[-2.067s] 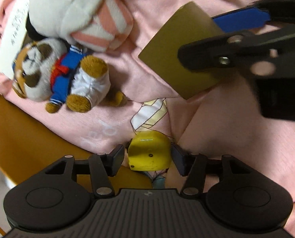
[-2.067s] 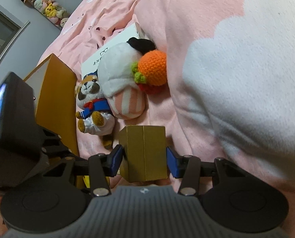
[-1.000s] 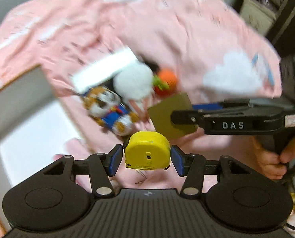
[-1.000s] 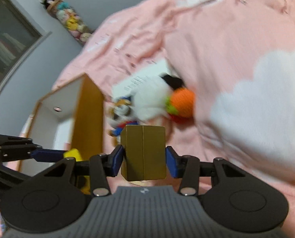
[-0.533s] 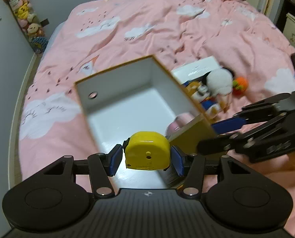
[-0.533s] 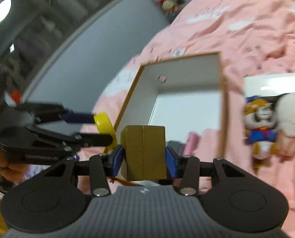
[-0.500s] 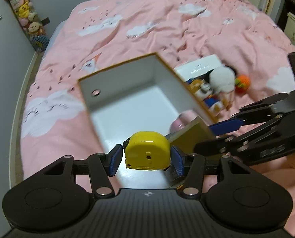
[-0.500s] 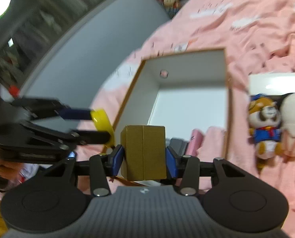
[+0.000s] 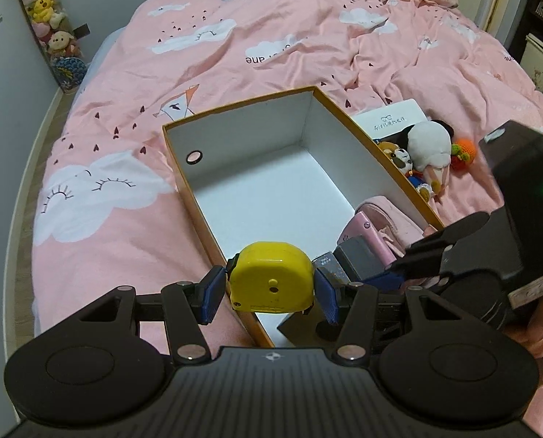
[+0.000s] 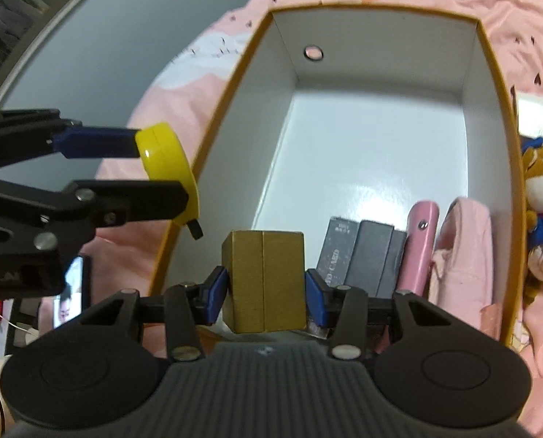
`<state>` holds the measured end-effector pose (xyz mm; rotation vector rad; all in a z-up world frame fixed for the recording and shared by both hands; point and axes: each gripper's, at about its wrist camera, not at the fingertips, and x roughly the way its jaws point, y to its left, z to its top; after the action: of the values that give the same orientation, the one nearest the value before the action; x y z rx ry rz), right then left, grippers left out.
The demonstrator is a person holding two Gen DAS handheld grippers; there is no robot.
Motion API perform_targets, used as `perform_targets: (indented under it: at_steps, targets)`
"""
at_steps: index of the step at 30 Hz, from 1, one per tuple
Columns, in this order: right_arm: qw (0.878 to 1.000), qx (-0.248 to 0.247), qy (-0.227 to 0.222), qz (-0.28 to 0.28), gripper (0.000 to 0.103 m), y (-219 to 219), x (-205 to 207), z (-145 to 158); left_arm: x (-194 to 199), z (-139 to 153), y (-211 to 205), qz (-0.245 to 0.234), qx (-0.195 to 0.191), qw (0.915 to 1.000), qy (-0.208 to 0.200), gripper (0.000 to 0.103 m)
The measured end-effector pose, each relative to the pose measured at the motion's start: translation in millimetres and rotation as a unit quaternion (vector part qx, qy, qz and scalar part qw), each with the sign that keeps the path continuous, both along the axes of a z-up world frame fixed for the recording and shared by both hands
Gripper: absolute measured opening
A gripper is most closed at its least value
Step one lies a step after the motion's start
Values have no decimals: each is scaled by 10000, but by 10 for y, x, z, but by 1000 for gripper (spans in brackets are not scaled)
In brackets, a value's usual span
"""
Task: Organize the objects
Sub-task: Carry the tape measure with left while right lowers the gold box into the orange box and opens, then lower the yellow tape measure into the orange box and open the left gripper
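Left wrist: our left gripper [image 9: 270, 287] is clamped on the yellow tape measure [image 9: 271, 276], just above the box's [image 9: 235, 138] near rim. Right wrist: our right gripper [image 10: 264, 290] grips the gold box [image 10: 264, 281] over the box's near end; grey cases [image 10: 362, 259] just beyond its right finger.

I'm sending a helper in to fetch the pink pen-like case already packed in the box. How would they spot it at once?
Find the open orange cardboard box with white inside walls on the pink bed. At its near end a few items stand in a row. The pink case is the slim glossy one with a small metal stud, between the dark grey boxes and a pale pink fabric pouch.
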<state>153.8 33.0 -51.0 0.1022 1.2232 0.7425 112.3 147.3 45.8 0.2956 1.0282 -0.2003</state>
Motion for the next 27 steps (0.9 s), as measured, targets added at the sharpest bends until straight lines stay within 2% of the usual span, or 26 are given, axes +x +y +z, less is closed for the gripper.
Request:
perform_targets:
  at_steps: [6, 14, 18, 20, 23, 27]
  targets:
    - [9993, -220, 280, 95, 48, 93, 11, -173, 6, -29, 3, -120, -56, 9999, -50, 61]
    - [9990, -95, 436, 101, 49, 80, 48, -223, 20, -47, -55, -232, 70, 9996, -108, 61]
    - [9991, 0, 427, 36, 48, -31, 50, -179, 34, -53, -151, -510, 125, 9986, -63, 61]
    - [9996, 59, 273, -51, 47, -143, 52, -104, 31, -75, -234, -727, 297, 9969, -10, 61]
    - [9995, -80, -265, -140, 47, -269, 40, 24, 50, -157, -353, -1026, 760, 9916, 197, 61]
    - [9977, -1, -665, -106, 44, -439, -38, 123, 28, -309, -507, -1445, 1456, 9773, 521, 61]
